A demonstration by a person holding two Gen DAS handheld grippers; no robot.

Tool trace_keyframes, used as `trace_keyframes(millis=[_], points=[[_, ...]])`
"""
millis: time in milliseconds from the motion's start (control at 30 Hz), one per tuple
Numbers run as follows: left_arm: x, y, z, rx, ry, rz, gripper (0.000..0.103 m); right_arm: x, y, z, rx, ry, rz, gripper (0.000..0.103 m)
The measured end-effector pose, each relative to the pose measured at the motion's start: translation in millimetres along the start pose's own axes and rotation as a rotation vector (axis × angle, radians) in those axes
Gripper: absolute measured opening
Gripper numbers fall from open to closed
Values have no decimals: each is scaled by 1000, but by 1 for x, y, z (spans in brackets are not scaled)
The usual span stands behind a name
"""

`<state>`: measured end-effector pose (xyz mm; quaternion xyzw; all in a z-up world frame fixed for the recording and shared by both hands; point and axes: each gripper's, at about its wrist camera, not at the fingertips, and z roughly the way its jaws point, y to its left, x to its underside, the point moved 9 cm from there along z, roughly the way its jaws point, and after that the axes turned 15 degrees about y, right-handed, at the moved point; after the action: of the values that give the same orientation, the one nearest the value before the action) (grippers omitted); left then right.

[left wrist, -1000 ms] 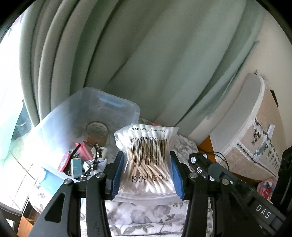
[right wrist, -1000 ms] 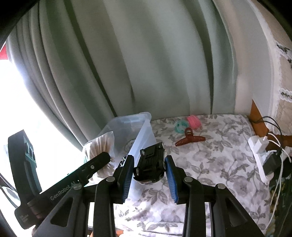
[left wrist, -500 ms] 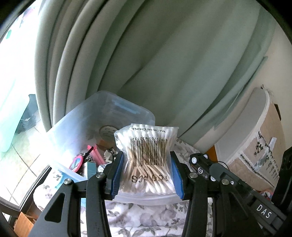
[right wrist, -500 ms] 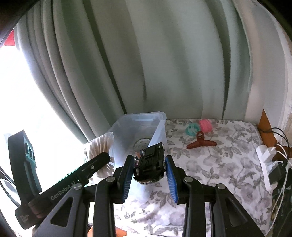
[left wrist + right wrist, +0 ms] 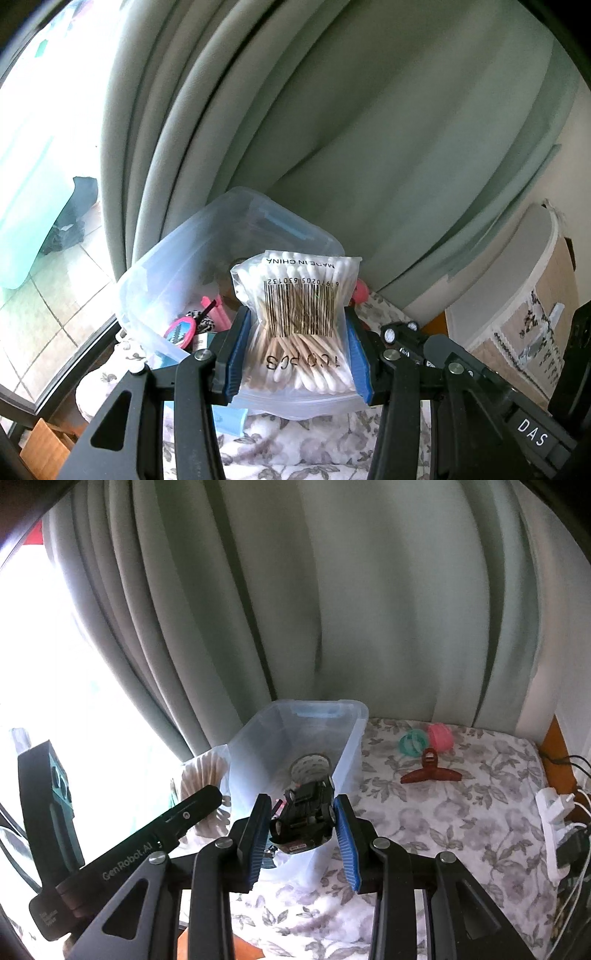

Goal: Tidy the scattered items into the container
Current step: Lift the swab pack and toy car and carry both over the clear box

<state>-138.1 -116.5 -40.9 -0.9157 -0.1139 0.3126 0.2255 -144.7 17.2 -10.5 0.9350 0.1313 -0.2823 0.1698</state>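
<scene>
Two grippers up at the clear plastic container (image 5: 295, 738), and both are loaded. The left gripper (image 5: 297, 354) has its blue pads pressed in on either flank of a bag of cotton swabs (image 5: 299, 325), pinching the plastic at its waist so the bag bulges above and below; barcode facing the camera, print upside down. That bag hangs just in front of the container's near rim, held up off the floral cloth (image 5: 443, 830).

Over to the right gripper (image 5: 301, 825): jaws closed to a narrow gap around a small black toy car (image 5: 304, 819), wheels turned toward the right pad, the car tilted nose-up. It sits right at the container's near wall, at rim height, its far end over the opening.

Inside the container, a roll of tape (image 5: 309, 766) lies on the floor toward the far end, and from the left wrist view a jumble of pink pieces (image 5: 199, 317) shows at the near-left corner.

Beyond the container's right wall, out on the cloth: a dark red hair claw (image 5: 430, 771), and farther back a teal ring (image 5: 413, 742) touching a pink one (image 5: 439, 736). All three are well apart from the container. Behind everything, the grey-green curtain (image 5: 332, 609) hangs down to the container's far wall.
</scene>
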Motion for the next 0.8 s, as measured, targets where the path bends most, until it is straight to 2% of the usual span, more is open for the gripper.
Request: trace_keyframes(millis=[800], points=[[0,54,-17,-16,-2,-94,49,-9,33,45,-1,78,-63,38]])
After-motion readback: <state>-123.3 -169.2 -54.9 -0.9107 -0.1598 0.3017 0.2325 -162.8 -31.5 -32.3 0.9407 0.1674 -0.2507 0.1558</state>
